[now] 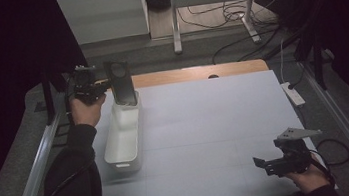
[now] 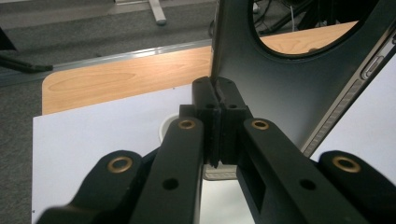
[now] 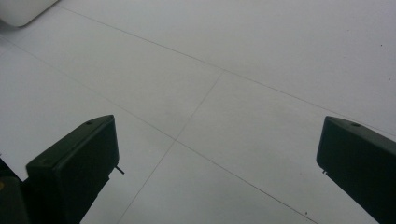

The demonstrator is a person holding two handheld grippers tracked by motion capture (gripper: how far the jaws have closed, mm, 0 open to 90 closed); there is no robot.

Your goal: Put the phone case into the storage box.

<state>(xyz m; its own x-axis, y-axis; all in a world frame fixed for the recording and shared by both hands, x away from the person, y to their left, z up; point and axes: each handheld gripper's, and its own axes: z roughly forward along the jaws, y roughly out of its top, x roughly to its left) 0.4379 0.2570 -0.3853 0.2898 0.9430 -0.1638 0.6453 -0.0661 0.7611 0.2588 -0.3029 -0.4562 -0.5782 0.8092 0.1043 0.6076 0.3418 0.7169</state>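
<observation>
Our left gripper (image 1: 103,88) clamped tight on the edge of the dark phone case (image 1: 122,89), case upright over the far end of the white bin (image 1: 122,139) at far left, our right gripper (image 1: 266,165) near right, jaws wide apart, holding nothing, above the white table (image 1: 206,124)

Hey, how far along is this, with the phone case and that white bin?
Done: the left gripper has picked up the dark phone case, clamped by its edge. In hand: the case is held upright at the far end of the white bin; whether it touches the bin is unclear. Left: probably lowering it in and letting go. The right gripper waits open over the white table.
</observation>
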